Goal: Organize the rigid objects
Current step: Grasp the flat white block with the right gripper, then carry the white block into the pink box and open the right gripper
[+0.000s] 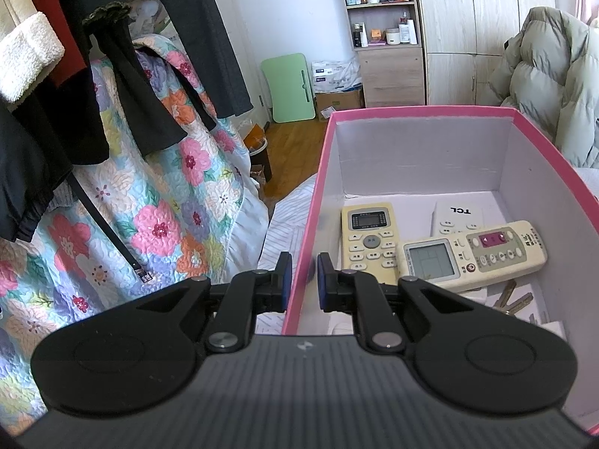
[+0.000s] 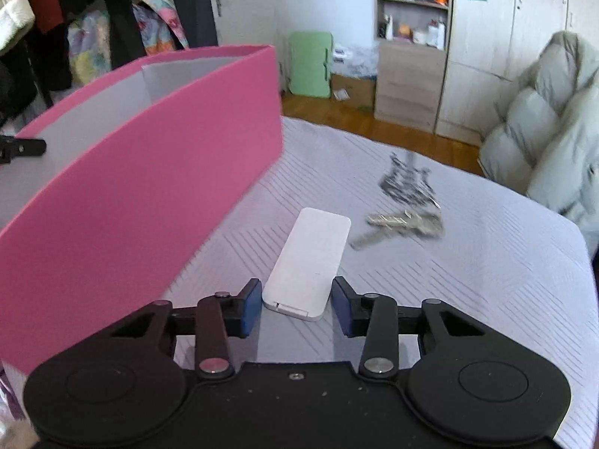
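Striped bedcover (image 2: 468,280), blurred keys (image 2: 404,222), remote (image 2: 310,262) face-down

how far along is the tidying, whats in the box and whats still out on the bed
Done: three remote controls and some brass keys already lie inside the pink cardboard box. In hand: the left gripper clamps the box's near wall, while the right gripper straddles the white flat rectangular remote on the striped bedsheet, fingers not yet touching. Left: that remote and two blurred bunches of keys.
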Demonstrator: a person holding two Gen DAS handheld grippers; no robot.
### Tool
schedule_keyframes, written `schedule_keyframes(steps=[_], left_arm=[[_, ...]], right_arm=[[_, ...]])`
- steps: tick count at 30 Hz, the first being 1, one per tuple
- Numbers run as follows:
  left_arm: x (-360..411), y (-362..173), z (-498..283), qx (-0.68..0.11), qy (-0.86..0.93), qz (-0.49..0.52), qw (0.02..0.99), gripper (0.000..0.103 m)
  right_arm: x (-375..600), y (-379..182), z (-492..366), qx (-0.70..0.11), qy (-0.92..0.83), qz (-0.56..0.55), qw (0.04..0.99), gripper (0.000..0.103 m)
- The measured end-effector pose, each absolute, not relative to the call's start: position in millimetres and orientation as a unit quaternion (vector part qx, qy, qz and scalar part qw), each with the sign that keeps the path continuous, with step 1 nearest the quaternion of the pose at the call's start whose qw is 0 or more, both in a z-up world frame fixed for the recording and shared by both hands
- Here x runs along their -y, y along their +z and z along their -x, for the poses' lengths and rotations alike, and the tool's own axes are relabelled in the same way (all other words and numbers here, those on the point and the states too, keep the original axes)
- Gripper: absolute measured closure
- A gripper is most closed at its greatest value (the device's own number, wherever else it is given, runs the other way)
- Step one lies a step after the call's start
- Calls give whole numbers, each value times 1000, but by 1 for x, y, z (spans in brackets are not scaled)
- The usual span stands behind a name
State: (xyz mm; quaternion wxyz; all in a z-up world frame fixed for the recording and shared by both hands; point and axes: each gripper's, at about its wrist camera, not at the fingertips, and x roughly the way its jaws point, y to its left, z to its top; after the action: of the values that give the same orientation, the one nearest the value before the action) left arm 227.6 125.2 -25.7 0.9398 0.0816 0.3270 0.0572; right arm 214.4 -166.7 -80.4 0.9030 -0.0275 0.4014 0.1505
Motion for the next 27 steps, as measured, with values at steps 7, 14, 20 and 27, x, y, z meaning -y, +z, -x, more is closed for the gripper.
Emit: schedule_keyframes(steps=[7, 14, 20, 27], left_arm=[[-125, -26, -229, -327, 61, -83, 939, 91], [-124, -26, -229, -327, 62, -83, 939, 91], [-124, -27, -228, -327, 61, -81, 940, 91], [-124, -28, -227, -327, 61, -78, 940, 91]], right_arm=[[158, -80, -224, -415, 137, 30, 899, 49], [152, -83, -241, -389, 124, 23, 913, 60], [164, -71, -225, -377, 132, -14, 917, 60], [162, -15, -207, -326, 155, -8, 932, 60]])
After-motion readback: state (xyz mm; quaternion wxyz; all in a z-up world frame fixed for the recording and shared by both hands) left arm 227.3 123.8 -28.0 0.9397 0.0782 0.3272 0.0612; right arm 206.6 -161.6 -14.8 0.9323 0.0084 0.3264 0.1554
